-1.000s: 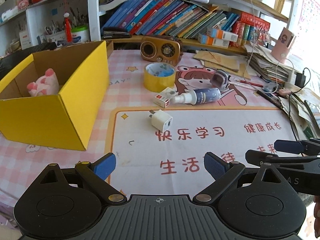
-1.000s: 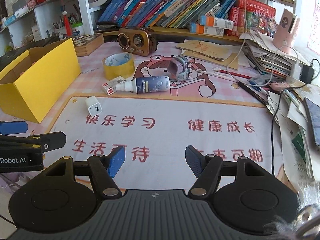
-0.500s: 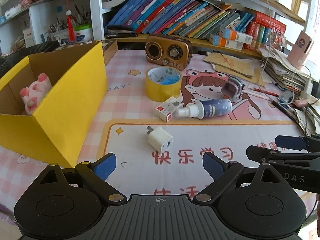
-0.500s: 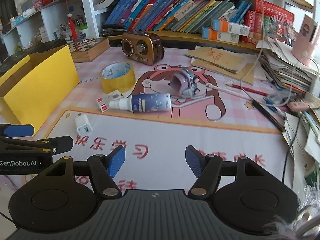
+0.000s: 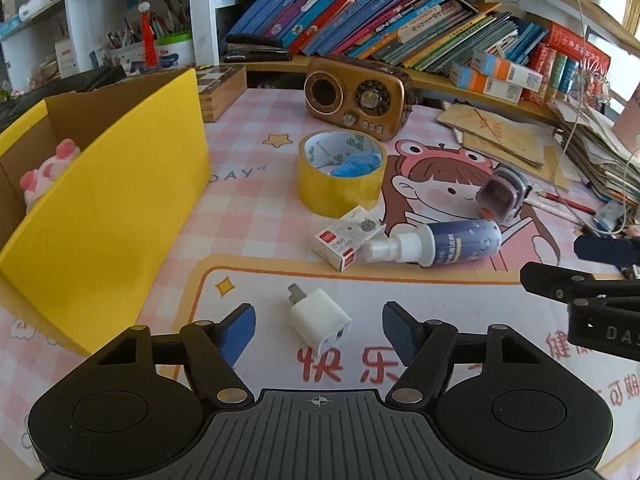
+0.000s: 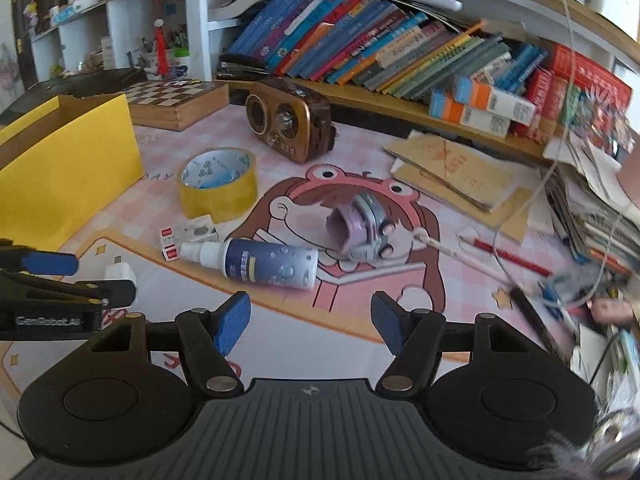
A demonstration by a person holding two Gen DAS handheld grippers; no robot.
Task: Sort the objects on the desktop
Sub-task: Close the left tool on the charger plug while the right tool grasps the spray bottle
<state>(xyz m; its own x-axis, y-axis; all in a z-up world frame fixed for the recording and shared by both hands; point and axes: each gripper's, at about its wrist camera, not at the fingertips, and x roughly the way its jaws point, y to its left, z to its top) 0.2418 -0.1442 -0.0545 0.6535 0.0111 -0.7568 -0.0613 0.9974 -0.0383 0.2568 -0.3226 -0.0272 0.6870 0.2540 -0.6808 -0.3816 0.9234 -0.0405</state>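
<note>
Closing in: left tongs [image 5: 319,330] hang low over the bench [image 5: 256,208], jaws wide, with the white charger plug [image 5: 319,317] lying between the blue pads and touched by neither.
Left tongs state: spread wide, holding nothing.
Right tongs state: right tongs [image 6: 310,322] also spread wide and empty, aimed toward the spray bottle [image 6: 256,263] lying on its side just ahead.
Task things: charger plug on the printed mat, prongs pointing away from the left tongs; spray bottle beside a small red-and-white box [image 5: 349,237]; yellow tape roll [image 5: 341,172] just behind them; a purple gadget [image 6: 362,226] near the bottle's base.
Destination, likely: yellow box [image 5: 116,184] to the left, open-topped, with a pink plush toy [image 5: 46,170] already inside.
Step, as I judge it: about to pinch the plug, early in the sorting since most items sit loose on the bench.
Risk, skew: the plug lies at an angle to the pads, so closing may twist it and squirt it out.
Risk, prongs: gripping too far forward could catch the metal prongs, giving a poor hold.
Risk, crowding: the two tongs work close together and could knock each other.
Risk, bottle: round body may roll when nudged, pushing the small box.
</note>
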